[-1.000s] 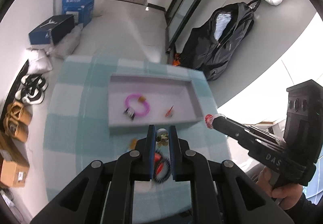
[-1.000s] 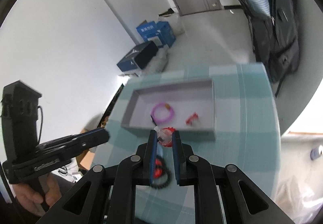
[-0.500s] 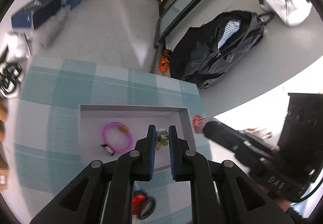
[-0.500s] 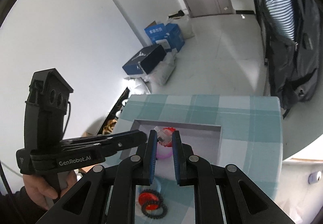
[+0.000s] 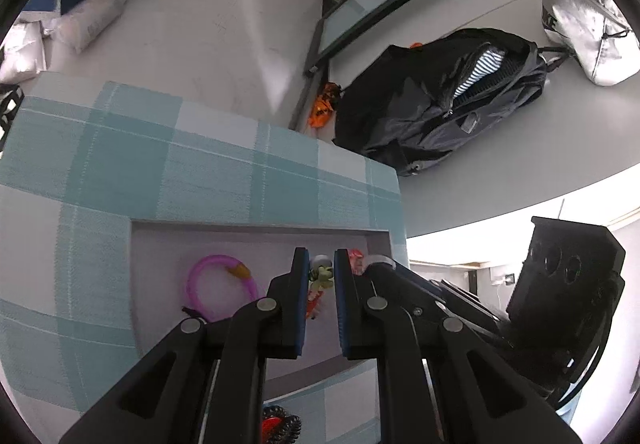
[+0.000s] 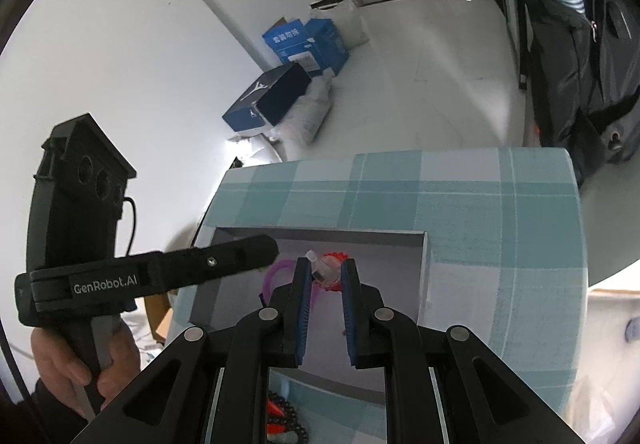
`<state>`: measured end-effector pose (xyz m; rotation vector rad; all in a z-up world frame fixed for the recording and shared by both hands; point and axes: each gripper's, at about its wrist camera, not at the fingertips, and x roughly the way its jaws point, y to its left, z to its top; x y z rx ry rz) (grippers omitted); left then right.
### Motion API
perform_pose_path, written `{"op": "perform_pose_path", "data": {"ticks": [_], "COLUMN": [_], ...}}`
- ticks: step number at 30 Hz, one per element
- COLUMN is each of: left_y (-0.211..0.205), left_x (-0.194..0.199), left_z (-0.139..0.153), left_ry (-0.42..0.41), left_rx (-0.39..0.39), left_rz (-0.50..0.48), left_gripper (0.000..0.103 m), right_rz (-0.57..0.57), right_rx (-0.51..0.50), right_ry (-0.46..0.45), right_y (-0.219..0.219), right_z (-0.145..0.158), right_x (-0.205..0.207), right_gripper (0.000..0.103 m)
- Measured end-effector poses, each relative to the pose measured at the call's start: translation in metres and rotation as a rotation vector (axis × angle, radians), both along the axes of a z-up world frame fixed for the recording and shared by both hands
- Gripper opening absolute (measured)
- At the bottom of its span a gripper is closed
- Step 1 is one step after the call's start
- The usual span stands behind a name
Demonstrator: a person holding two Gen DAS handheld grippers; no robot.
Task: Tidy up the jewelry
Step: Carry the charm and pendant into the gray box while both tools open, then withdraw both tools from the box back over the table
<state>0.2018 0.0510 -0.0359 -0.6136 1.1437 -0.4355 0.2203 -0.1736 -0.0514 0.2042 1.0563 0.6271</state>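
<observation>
Both grippers hang over the grey tray (image 5: 256, 232) on the checked cloth (image 5: 160, 164): the left gripper (image 5: 321, 264) is clenched on a small green charm (image 5: 323, 276), and the right gripper (image 6: 325, 269) grips a red piece with a clear tag (image 6: 326, 268). Inside the tray lie a pink ring (image 5: 218, 288) and an orange-red piece (image 5: 315, 303). A black beaded bracelet (image 5: 280, 424) lies on the cloth outside the tray's near wall.

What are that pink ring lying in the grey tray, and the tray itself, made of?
Pink ring: probably glossy translucent plastic or silicone, since it glows where light passes through. Grey tray: seemingly matte cardboard, with thin straight walls, sharp corners and no shine.
</observation>
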Motion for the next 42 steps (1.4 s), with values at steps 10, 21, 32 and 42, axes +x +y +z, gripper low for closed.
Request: {"op": "perform_pose_path", "data": {"ticks": [10,21,32,42], "left_y": [-0.003,0.004,0.010,0.003], "left_x": [0.006,0.000,-0.018,-0.061], "left_z": [-0.011,0.006,0.028,0.050], "left_ry": [0.038,0.003,-0.102,-0.289], "left_rx": [-0.012,-0.007,0.138,0.485], "left_rz": [0.002,0.043,0.112,0.202], "left_gripper": [0.008,0.078,0.078,0.078], "right_rz": [-0.007,-0.034,-0.089,-0.115], "right_rx": [0.009,0.035,0.056,0.100], "right_ry": [0.035,0.001,-0.057,-0.142], "right_y": [-0.001,-0.010,-0.026,-0.040], "right_z": [-0.007,0.001,0.017,0.033], "right_x": [0.002,-0.004,-0.015,-0.041], "right_gripper": [0.014,0.049,0.077,0.091]}}
